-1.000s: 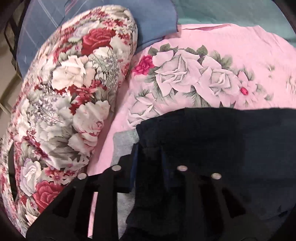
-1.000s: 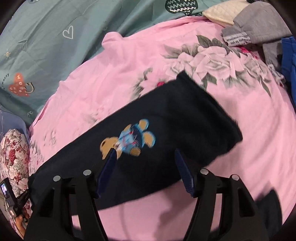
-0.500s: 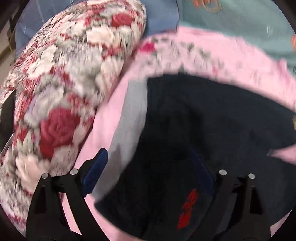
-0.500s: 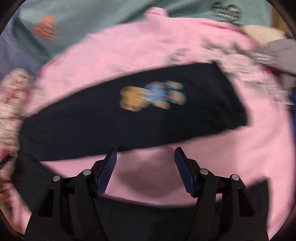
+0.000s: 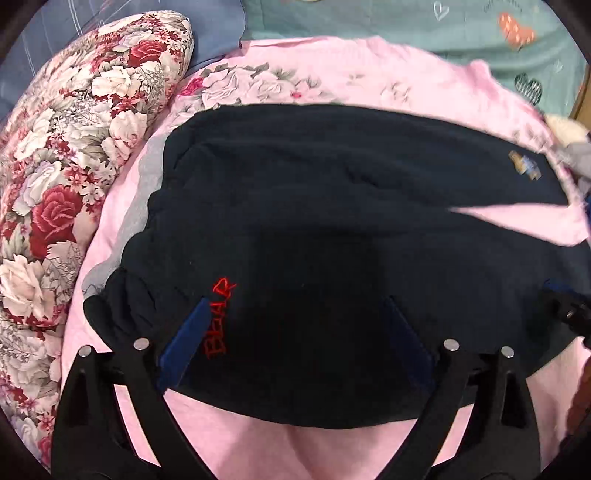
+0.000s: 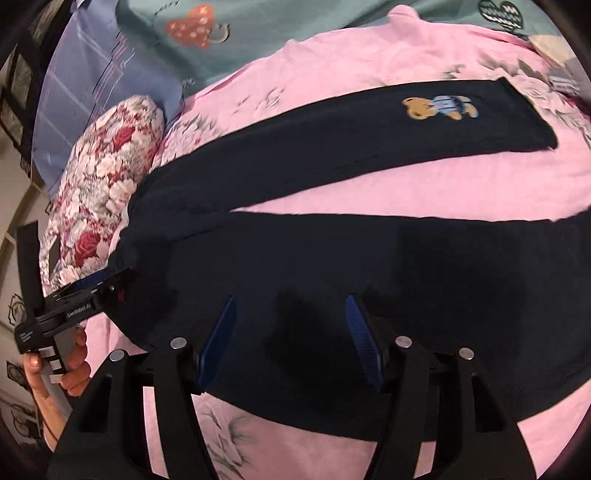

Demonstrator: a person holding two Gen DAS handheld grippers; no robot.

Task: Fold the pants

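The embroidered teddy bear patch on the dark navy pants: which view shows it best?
The right wrist view: the embroidered teddy bear patch appears whole on the far leg of the dark navy pants. The left wrist view shows it only small and blurred near the right edge.

Under me lies a pink floral bedsheet (image 5: 388,85). At ten o'clock I see a rose-patterned pillow (image 5: 74,155), with a blue checked cushion (image 6: 96,92) behind it. At twelve o'clock a teal blanket (image 6: 295,26) printed with hearts spreads across.
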